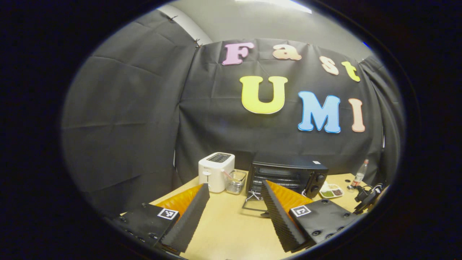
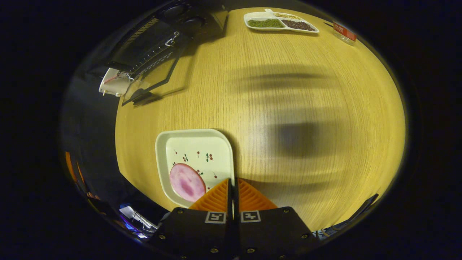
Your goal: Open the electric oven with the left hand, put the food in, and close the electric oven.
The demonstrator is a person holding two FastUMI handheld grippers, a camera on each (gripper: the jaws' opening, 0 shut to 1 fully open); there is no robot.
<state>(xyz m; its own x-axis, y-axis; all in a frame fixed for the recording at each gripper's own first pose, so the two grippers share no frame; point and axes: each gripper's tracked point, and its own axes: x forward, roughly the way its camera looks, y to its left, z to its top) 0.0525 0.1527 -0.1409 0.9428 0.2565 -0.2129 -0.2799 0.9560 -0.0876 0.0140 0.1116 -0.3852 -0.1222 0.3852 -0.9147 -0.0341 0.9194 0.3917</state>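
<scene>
In the right gripper view the electric oven (image 2: 158, 39) runs off the upper left edge, so just part of its dark body and lowered door shows, and the bottle (image 2: 343, 33) at the upper right is cut to a strip of its label. The right gripper (image 2: 232, 184) covers the near right rim of the plate (image 2: 195, 144); whether its closed fingers pinch that rim cannot be told. In the left gripper view the dark tangle (image 1: 368, 196) at the right edge is too small to identify.
</scene>
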